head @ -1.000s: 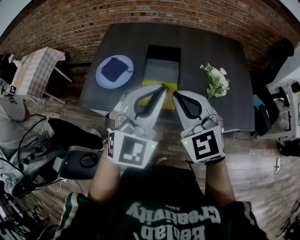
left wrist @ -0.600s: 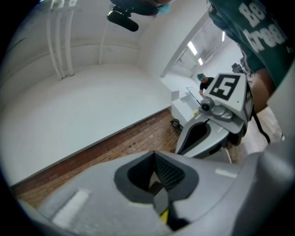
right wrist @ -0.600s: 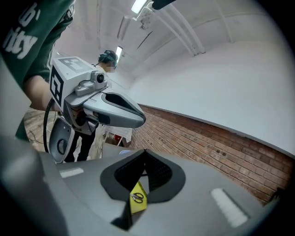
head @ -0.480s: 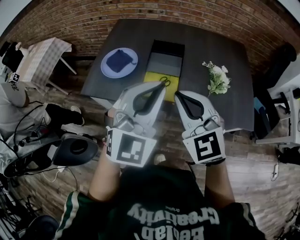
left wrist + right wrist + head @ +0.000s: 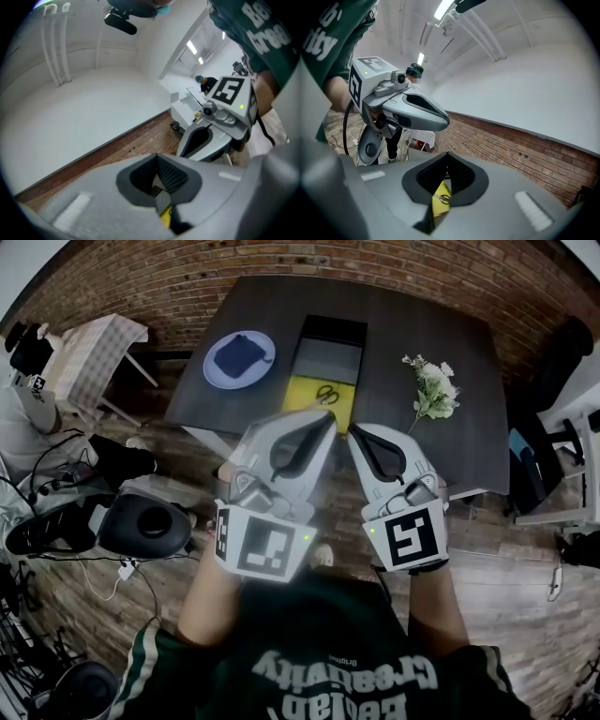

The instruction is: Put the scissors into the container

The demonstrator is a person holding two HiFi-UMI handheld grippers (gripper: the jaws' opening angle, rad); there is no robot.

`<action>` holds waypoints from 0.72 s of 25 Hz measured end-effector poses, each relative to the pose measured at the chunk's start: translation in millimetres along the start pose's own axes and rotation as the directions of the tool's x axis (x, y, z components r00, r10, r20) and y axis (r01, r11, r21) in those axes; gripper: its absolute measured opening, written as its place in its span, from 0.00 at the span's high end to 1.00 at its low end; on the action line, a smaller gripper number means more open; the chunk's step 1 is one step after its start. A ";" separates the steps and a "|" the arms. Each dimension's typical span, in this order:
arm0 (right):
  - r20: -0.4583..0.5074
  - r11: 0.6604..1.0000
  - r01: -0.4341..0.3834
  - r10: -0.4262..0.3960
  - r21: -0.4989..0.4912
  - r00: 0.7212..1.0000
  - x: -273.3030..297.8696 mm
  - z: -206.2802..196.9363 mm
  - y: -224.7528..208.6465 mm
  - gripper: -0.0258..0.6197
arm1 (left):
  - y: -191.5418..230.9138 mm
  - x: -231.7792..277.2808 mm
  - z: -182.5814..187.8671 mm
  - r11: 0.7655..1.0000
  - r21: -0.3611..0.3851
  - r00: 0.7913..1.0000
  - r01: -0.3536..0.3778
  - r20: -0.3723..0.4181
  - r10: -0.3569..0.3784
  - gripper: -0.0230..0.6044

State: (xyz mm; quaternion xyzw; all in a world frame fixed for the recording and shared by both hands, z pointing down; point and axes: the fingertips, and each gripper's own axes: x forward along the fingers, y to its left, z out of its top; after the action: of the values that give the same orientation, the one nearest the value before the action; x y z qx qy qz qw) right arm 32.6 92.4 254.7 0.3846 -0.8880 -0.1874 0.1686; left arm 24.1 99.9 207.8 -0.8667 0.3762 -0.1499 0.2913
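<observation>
The scissors (image 5: 327, 395) lie on a yellow sheet (image 5: 307, 396) on the dark table (image 5: 412, 324), nearest me in a row with a grey piece and a black container (image 5: 329, 337) behind it. I hold both grippers side by side above the table's near edge, short of the scissors. My left gripper (image 5: 327, 417) is shut and empty. My right gripper (image 5: 353, 432) is shut too, with nothing in it. In the right gripper view the scissors (image 5: 444, 198) show through the gap behind the closed jaws (image 5: 447, 155). The left gripper view shows only a sliver of yellow sheet (image 5: 165, 216).
A blue plate (image 5: 217, 373) with a dark cloth sits on the table's left part. A bunch of white flowers (image 5: 429, 390) lies to the right. Left of the table stand a small white table (image 5: 94, 352) and a black seat (image 5: 148, 526); cables lie on the wooden floor.
The scissors, hidden behind the left gripper's tip a second ago, now show beyond it. The head view has shifted slightly. Both grippers stay shut and side by side.
</observation>
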 end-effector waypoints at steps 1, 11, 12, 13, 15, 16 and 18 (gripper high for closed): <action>-0.001 1.000 0.002 -0.002 0.000 1.000 -2.1 -0.6 -0.1 0.95 | -0.4 -0.1 1.4 1.000 0.001 1.000 0.000 0.001 0.000 0.96; -0.015 0.999 0.045 -0.045 0.014 0.999 -5.4 -3.5 -10.5 0.95 | -1.9 6.5 3.1 1.000 0.007 1.000 0.015 0.011 -0.015 0.96; -0.022 0.999 0.041 -0.041 0.023 0.999 -7.2 -6.8 -8.9 0.95 | -5.2 5.9 3.3 1.000 0.008 1.000 0.014 0.012 -0.014 0.96; -0.026 0.999 0.035 -0.034 0.029 0.999 -8.4 -9.1 -7.0 0.95 | -7.7 5.4 3.0 1.000 0.009 1.000 0.014 0.013 -0.014 0.96; -0.031 1.000 0.015 -0.014 0.024 0.999 -8.8 -10.5 -3.0 0.95 | -9.3 5.5 1.6 1.000 0.009 1.000 0.016 0.013 -0.017 0.96; -0.033 1.000 0.007 -0.007 0.017 0.999 -8.1 -10.1 -1.6 0.95 | -8.6 6.2 1.0 1.000 0.008 1.000 0.018 0.013 -0.018 0.96; -0.035 1.000 0.001 -0.001 0.005 0.999 -6.0 -8.6 -1.0 0.95 | -6.7 7.8 1.0 1.000 0.007 1.000 0.022 0.013 -0.022 0.96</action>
State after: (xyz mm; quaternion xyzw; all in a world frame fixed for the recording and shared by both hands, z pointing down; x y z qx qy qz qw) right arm 41.0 94.5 260.8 0.3887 -0.8851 -0.1787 0.1830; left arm 33.6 98.2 211.5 -0.8708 0.3641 -0.1488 0.2951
